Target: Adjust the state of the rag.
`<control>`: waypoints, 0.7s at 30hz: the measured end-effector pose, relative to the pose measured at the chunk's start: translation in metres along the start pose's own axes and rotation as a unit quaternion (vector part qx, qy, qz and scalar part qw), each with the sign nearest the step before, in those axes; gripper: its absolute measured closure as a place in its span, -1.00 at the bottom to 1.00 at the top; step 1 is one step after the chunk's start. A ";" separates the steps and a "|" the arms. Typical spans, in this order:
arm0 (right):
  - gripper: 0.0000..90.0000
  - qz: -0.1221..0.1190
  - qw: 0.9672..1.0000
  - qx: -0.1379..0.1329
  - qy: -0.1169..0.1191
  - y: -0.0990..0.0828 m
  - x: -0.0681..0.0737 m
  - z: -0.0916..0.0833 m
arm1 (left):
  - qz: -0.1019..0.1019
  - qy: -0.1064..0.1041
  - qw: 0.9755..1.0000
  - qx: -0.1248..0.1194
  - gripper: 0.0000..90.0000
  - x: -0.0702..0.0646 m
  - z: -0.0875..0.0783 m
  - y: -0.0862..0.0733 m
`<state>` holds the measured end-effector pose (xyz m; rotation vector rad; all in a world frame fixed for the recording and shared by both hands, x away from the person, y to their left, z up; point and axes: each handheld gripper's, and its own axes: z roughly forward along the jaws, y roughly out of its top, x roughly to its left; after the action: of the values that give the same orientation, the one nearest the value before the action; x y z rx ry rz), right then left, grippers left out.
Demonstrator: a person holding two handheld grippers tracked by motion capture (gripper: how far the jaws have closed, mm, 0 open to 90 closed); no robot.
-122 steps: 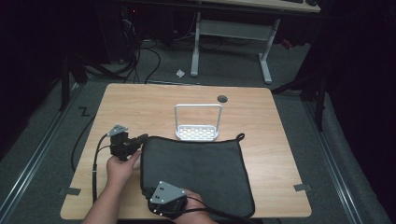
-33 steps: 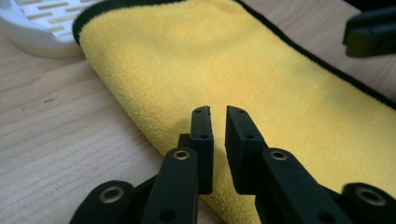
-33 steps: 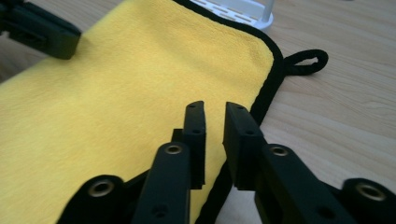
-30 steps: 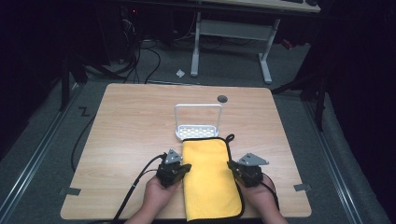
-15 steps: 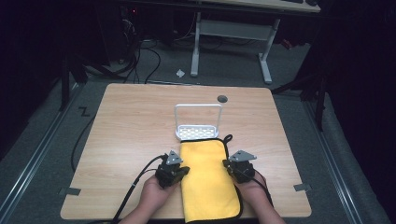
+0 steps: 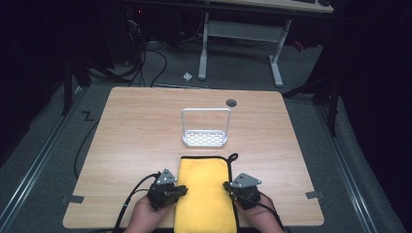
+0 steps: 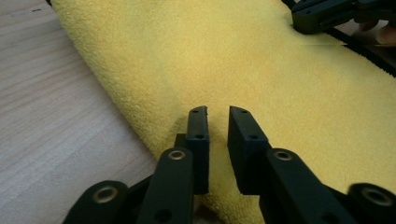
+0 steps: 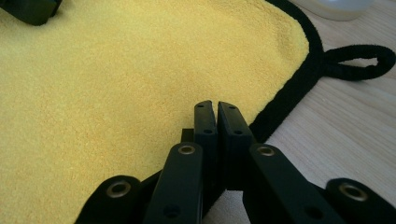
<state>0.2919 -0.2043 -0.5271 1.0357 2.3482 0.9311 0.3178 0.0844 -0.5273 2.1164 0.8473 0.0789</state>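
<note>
A yellow cloth (image 6: 204, 194), edged in black, is laid folded on the near middle of the wooden surface (image 6: 136, 126), its long side running away from the person. A black hanging loop (image 6: 233, 157) is seen at its far right corner, lying on the wood. Just beyond the cloth's far edge a white rack (image 6: 205, 128) with a tall handle is stood upright, close to the cloth but apart from it.

The left gripper (image 6: 180, 190) is held at the cloth's left edge, and the right gripper (image 6: 228, 186) at its right edge, each gripped by a hand at the near rim.

In the left gripper view, the jaws are seen over the yellow pile near its folded edge; they have just been opening, a narrow gap is shown between them, and no cloth is caught there. In the right gripper view, the jaws have just been parting slightly and are almost pressed together above the black border (image 8: 299, 84), with nothing pinched between them.
</note>
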 end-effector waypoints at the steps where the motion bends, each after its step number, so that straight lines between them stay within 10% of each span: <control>1: 0.93 0.002 1.000 0.001 0.002 0.000 -0.001 0.000 | -0.007 0.002 1.000 -0.005 0.69 0.002 -0.001 0.001; 11: 0.93 0.005 1.000 -0.003 0.014 0.000 -0.005 0.001 | -0.131 0.027 0.989 -0.059 -0.04 0.060 0.015 0.027; 17: 0.91 0.007 1.000 -0.003 0.015 -0.001 -0.005 0.001 | -0.159 0.000 0.986 -0.050 0.42 0.068 0.028 0.031; 21: 0.78 0.026 0.999 -0.008 0.023 0.001 -0.009 -0.001 | -0.136 0.015 0.990 -0.045 0.76 0.063 0.031 0.031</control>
<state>0.2978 -0.2107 -0.5250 1.0835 2.3581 1.0018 0.3935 0.0873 -0.5390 1.9023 1.1210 0.0059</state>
